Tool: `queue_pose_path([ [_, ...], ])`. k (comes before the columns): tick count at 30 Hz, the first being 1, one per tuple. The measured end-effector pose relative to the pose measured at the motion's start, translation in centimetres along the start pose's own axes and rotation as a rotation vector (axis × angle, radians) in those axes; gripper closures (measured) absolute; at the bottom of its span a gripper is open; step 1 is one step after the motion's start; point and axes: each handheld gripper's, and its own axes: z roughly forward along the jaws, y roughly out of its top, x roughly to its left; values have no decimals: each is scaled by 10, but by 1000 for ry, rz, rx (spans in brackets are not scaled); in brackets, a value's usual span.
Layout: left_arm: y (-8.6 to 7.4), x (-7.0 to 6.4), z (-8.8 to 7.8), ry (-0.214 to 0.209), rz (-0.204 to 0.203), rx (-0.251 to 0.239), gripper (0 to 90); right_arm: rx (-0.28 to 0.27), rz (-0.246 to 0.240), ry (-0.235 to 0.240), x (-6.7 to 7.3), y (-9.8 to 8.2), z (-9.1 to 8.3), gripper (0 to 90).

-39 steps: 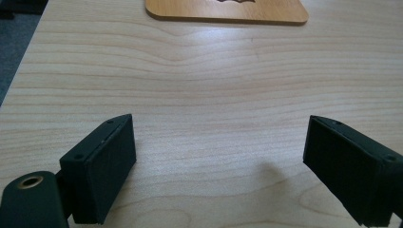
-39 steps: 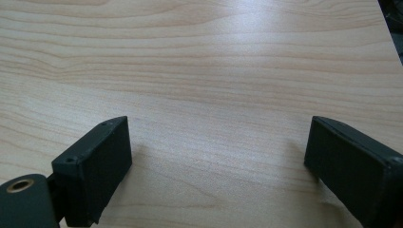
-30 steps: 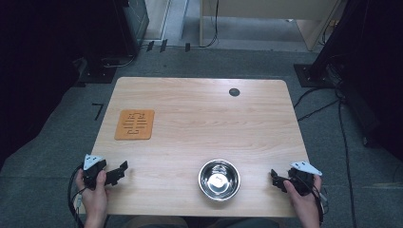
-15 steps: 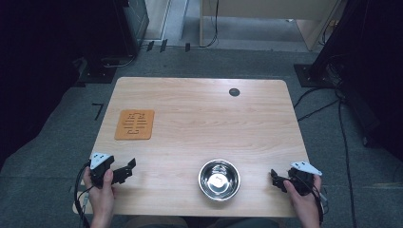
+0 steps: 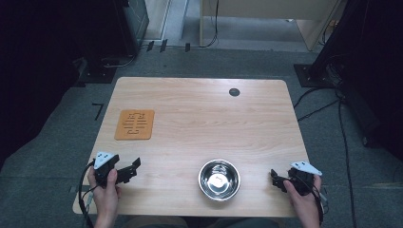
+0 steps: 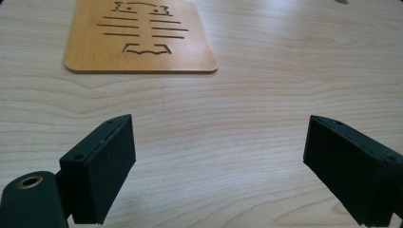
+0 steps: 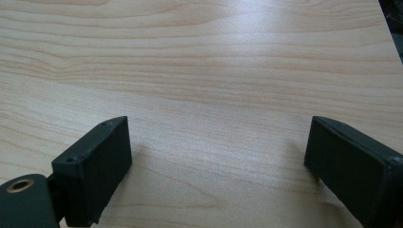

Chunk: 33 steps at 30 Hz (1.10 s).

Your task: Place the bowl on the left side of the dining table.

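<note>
At far left of the tabletop [image 5: 199, 118]: orange slotted trivet [image 5: 135, 124], flat, untouched, well apart from everything else. Near the front-left edge: left gripper [image 5: 130, 170], jaws spread wide, holding nothing, aimed toward the trivet ahead [image 6: 140, 35]. Front centre: steel bowl [image 5: 219, 179], upright, apparently empty apart from a bright reflection at the bottom. Front right: right gripper [image 5: 275, 179], jaws likewise wide apart, empty, over bare wood, facing the bowl. Risks, as judged: thin trivet lying flush, so jaws likely to skid or push it; polished bowl rim prone to slipping or tipping under a one-sided pinch.
</note>
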Motion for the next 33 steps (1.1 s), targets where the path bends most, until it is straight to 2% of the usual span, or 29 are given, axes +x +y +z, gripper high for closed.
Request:
queue_pose_path([
  [5, 0, -3, 1, -13, -3, -1, 101, 0, 0, 0, 0, 0, 0, 78],
  [18, -3, -17, 7, -38, 35, 11, 94, 0, 0, 0, 0, 0, 0, 77],
  [33, -4, -26, 10, -57, 44, 15, 94, 0, -1, 0, 0, 0, 0, 78],
])
